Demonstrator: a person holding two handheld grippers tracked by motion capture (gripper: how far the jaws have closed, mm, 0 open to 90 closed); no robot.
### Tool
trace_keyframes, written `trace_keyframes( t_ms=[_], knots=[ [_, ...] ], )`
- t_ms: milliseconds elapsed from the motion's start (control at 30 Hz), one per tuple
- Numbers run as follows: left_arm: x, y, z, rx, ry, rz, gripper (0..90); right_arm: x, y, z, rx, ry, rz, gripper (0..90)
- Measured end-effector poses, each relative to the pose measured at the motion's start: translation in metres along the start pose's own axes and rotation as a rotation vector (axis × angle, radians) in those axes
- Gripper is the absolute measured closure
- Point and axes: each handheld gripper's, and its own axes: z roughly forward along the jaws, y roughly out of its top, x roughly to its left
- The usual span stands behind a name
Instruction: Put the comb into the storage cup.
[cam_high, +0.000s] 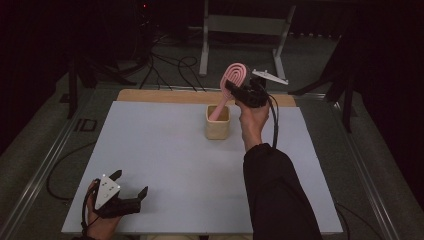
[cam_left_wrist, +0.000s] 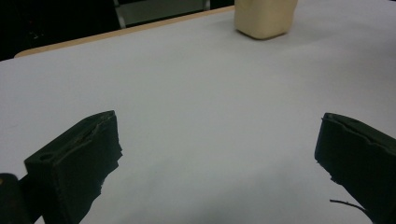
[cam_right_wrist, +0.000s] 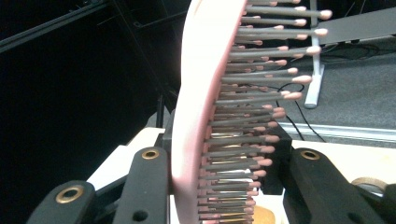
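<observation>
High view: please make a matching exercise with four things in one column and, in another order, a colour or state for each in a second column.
Things:
1. hairbrush
2. cup
3. left gripper
4. right gripper

States:
A. open, with nothing between its jaws
B. beige, standing on the white table
C. pink, with its handle end down in the cup
D. shut on the hairbrush

Pairs: 1-C, 2-B, 3-A, 4-D

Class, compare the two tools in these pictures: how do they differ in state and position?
The right tool is shut on the pink hairbrush; the left tool stands open with nothing between its jaws. The right tool is raised above the beige cup; the left tool sits low at the table's near edge. Both are black and hand-held.
</observation>
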Motion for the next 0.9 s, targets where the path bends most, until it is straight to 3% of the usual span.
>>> trace_keyframes(
  t_ms=[900],
  knots=[
    [-0.001,0.000,0.001,0.011,-0.002,0.005,0.8,-0.003,-0.021,0.011,0.045,0.002,0.008,63.0]
  ],
)
